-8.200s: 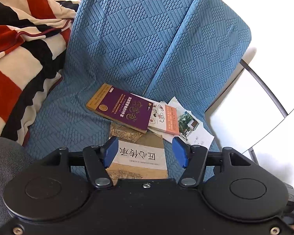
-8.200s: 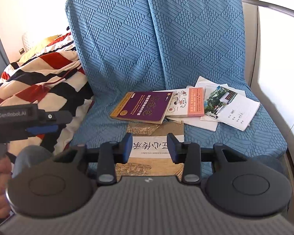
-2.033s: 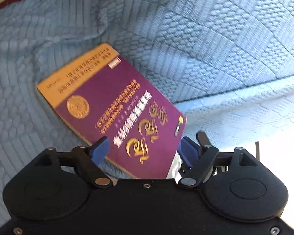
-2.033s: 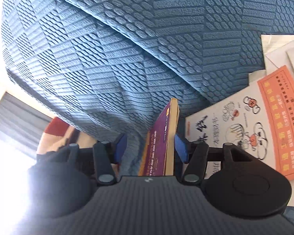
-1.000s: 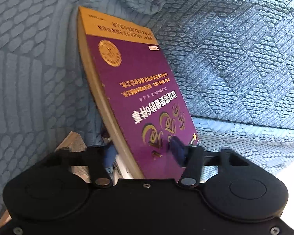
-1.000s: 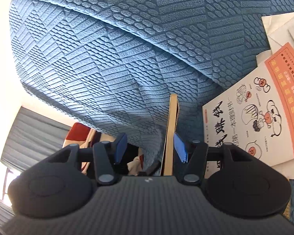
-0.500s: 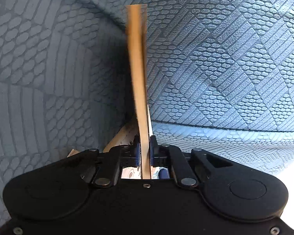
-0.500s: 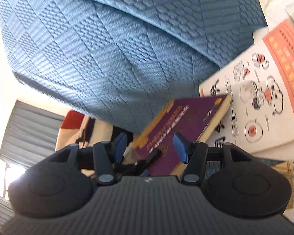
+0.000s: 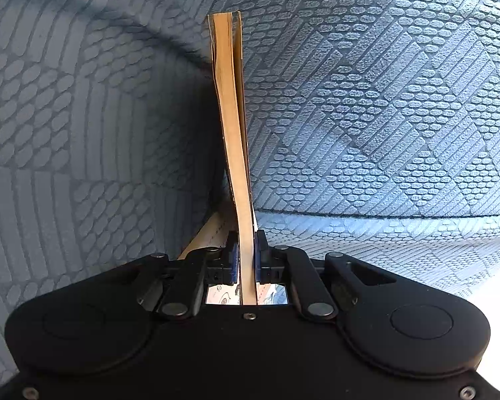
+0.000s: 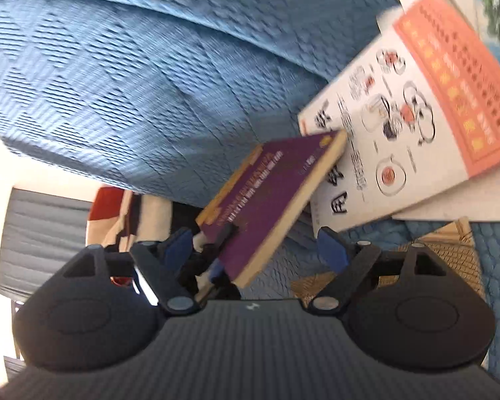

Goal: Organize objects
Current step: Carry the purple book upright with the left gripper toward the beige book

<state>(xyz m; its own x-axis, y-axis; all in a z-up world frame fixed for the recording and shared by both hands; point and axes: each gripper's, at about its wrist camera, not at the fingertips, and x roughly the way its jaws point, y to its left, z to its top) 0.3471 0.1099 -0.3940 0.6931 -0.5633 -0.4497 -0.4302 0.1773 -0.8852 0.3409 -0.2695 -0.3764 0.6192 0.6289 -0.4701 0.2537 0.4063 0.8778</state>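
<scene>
My left gripper [image 9: 246, 260] is shut on the purple book [image 9: 233, 126], which shows edge-on in the left wrist view with its tan page edges rising toward the blue cover. In the right wrist view the same purple book [image 10: 270, 193] tilts above the seat, clamped at its near corner by the left gripper's black fingers [image 10: 225, 233]. My right gripper [image 10: 255, 248] straddles that corner. Its jaws are opening, and neither blue pad touches the book.
A white and orange book [image 10: 400, 116] lies on papers at the right of the seat, with a tan book [image 10: 450, 243] nearer me. The blue quilted chair cover [image 10: 150, 83] fills the back. A striped blanket [image 10: 116, 213] shows at the left.
My left gripper closed on the purple book, which turned edge-on in its view. The right gripper's jaws spread wider and the book now lies tilted between them.
</scene>
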